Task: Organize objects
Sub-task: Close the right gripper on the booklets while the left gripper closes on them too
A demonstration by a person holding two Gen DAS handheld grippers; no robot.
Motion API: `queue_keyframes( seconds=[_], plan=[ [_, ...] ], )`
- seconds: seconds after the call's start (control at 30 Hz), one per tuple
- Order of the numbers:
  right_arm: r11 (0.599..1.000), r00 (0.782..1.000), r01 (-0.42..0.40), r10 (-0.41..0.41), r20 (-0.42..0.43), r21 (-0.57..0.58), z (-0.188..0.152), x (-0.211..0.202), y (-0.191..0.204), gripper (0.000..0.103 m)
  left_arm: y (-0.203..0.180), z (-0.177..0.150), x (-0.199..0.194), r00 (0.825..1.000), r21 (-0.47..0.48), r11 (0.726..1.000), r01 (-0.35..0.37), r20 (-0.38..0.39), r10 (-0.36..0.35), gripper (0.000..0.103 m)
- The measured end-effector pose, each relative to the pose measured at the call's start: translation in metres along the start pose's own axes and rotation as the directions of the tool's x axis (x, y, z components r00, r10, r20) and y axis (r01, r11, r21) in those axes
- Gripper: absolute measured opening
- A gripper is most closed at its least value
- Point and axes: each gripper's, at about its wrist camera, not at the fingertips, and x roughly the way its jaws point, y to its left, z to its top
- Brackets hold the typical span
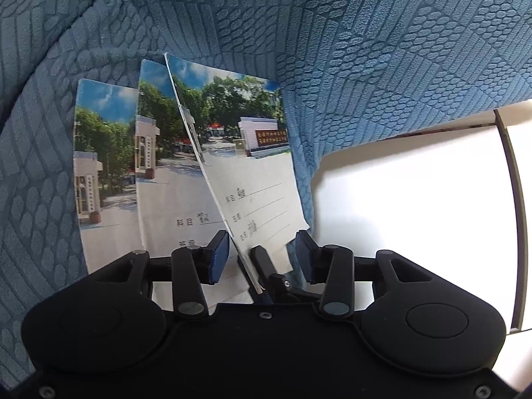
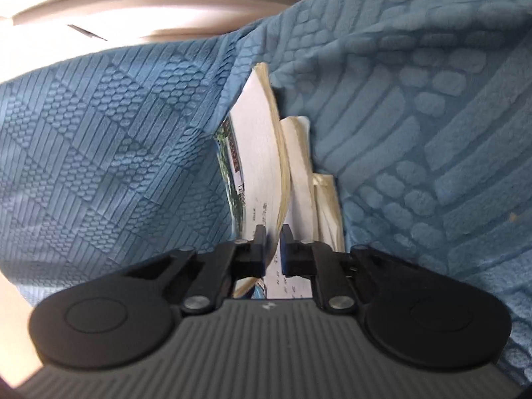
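Blue pads on the left gripper (image 1: 262, 256) stand apart, so we'd call it half open, with the bottom edge of the front notebook (image 1: 247, 153) sitting between them; neither pad seems to press on it. A black finger of the right gripper (image 1: 262, 264) pokes into that gap from below and pinches the same cover. From the right wrist view, the right gripper (image 2: 273, 236) is squeezed nearly closed on that front notebook (image 2: 262, 153), clamping its lower edge, pages bowed out to one side.

Writing-wise: all three covers carry the same photo of a tree-lined gate with a blue sky. Below it there are printed form lines with Chinese labels; we can make out 科目 on the middle notebook (image 1: 166, 166) and on the front one, plus scribbled handwriting next to them that we can't read. The red sign with gold characters in the photo is too small to read.

The three notebooks stand upright, wedged in a fold of blue textured fabric (image 1: 365, 50), like a sofa crease. The back notebook (image 1: 99, 153) is half covered by the middle one. A white surface (image 1: 415, 183) shows at right, overexposed. The right wrist view is blurry, and the gripper bodies hide the notebooks' bottoms.
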Motion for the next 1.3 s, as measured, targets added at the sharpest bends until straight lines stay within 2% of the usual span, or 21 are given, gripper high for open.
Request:
queue_keyframes(
  seconds=[0.23, 0.37, 0.43, 0.6, 0.67, 0.73, 0.93, 1.07, 1.3],
  plan=[
    [0.998, 0.998, -0.046, 0.045, -0.042, -0.037, -0.003, 0.006, 0.008, 0.006, 0.001, -0.007, 0.004, 1.000, -0.030, 0.999, -0.028, 0.008, 0.028, 0.044],
    [0.996, 0.997, -0.052, 0.049, -0.053, -0.069, -0.011, 0.009, 0.012, 0.005, 0.012, -0.004, 0.004, 0.997, -0.128, 0.991, -0.035, 0.068, 0.044, 0.040],
    [0.996, 0.997, -0.051, 0.047, -0.061, -0.067, -0.014, 0.011, 0.012, 0.005, 0.016, -0.001, 0.006, 0.997, -0.164, 0.986, -0.036, 0.063, 0.046, 0.027],
    [0.996, 0.996, -0.067, 0.063, -0.068, -0.064, -0.014, 0.012, 0.013, 0.006, 0.016, -0.001, 0.003, 0.992, -0.172, 0.982, -0.080, 0.078, 0.095, 0.010],
    [0.998, 0.997, -0.037, 0.033, -0.072, -0.045, -0.014, 0.014, 0.010, 0.010, 0.018, 0.000, 0.001, 0.990, -0.195, 0.976, -0.095, 0.083, 0.113, 0.004],
    [0.999, 0.998, -0.021, 0.019, -0.066, -0.037, -0.015, 0.013, 0.007, 0.013, 0.020, -0.001, 0.001, 0.991, -0.185, 0.979, -0.089, 0.086, 0.106, 0.003],
    [0.999, 0.998, -0.043, 0.043, -0.051, -0.009, -0.011, 0.013, 0.006, 0.016, 0.017, 0.003, -0.006, 0.992, -0.186, 0.981, -0.061, 0.094, 0.080, 0.001],
    [0.998, 0.997, -0.066, 0.066, -0.032, 0.001, -0.004, 0.012, 0.009, 0.026, 0.019, 0.009, -0.015, 0.994, -0.196, 0.979, -0.053, 0.081, 0.070, 0.001],
    [0.999, 0.998, -0.044, 0.044, 0.034, 0.002, 0.006, 0.014, 0.012, 0.023, 0.023, 0.016, -0.027, 0.992, -0.185, 0.980, -0.076, 0.085, 0.093, 0.001]
  ],
)
